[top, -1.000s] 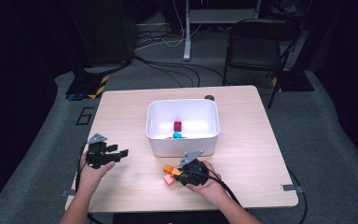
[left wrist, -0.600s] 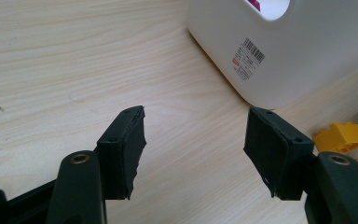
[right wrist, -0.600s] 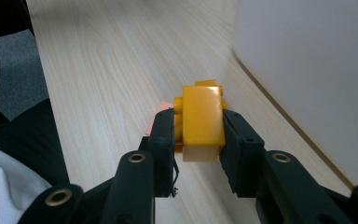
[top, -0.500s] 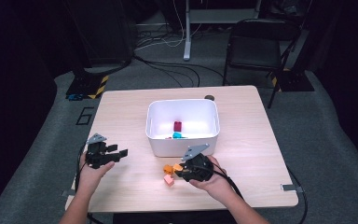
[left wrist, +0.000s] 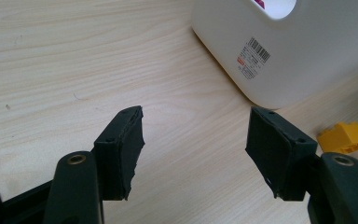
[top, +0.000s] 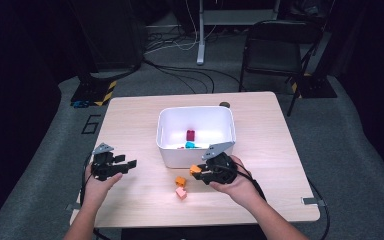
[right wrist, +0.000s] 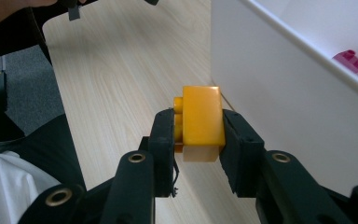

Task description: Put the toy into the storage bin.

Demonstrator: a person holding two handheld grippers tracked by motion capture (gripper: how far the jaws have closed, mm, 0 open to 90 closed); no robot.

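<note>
Sorting: bricks into bin, carry step
Right gripper (top: 198, 171): jaws clamped on orange plastic building brick (right wrist: 200, 117), held above the table beside white plastic bin (top: 196, 152)
Next: likely lift over the rim, release inside
Left gripper (top: 128, 164): jaws half apart, empty, hovering low over light wooden table (top: 130, 125)
Remaining: orange brick (top: 180, 181), pink brick (top: 181, 192)
</note>
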